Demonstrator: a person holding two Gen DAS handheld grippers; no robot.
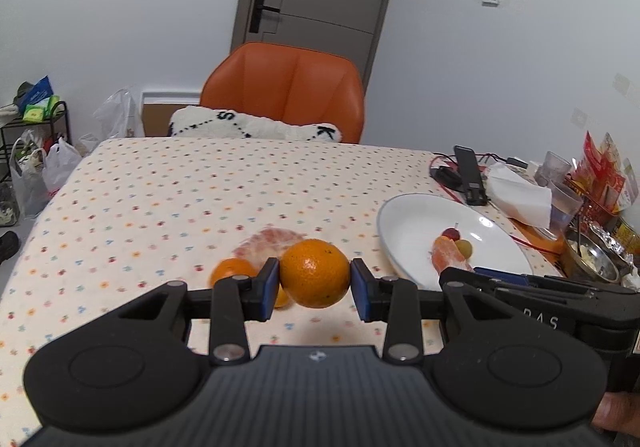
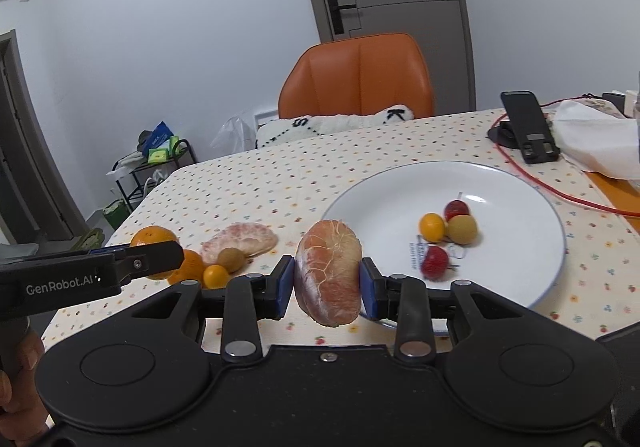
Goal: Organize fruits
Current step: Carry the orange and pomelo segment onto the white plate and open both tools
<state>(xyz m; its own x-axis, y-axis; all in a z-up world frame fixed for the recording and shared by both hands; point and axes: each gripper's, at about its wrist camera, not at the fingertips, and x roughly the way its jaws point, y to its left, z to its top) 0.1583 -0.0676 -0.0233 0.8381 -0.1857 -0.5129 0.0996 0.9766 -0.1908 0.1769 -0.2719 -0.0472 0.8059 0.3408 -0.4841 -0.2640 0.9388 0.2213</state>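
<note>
My left gripper (image 1: 315, 281) is shut on a round orange (image 1: 315, 273), held above the dotted tablecloth (image 1: 160, 207). Behind it lie a second orange (image 1: 231, 271) and a peeled grapefruit segment (image 1: 272, 243). My right gripper (image 2: 328, 279) is shut on another peeled grapefruit segment (image 2: 330, 273), just left of the white plate (image 2: 520, 207). On the plate sit a yellow tomato (image 2: 432, 227), a red fruit (image 2: 456, 209), a tan fruit (image 2: 462, 229) and a strawberry (image 2: 435, 261). Left of the plate, a small yellow tomato (image 2: 215, 276) and a greenish fruit (image 2: 231, 259) rest on the cloth.
An orange chair (image 1: 284, 95) with a white cushion (image 1: 256, 125) stands at the table's far side. A black phone (image 2: 528, 127), red cable (image 2: 560, 195) and tissue (image 2: 592, 143) lie beyond the plate. Cups (image 1: 560, 183), a metal bowl (image 1: 592, 259) and snack packets (image 1: 600, 167) crowd the right edge.
</note>
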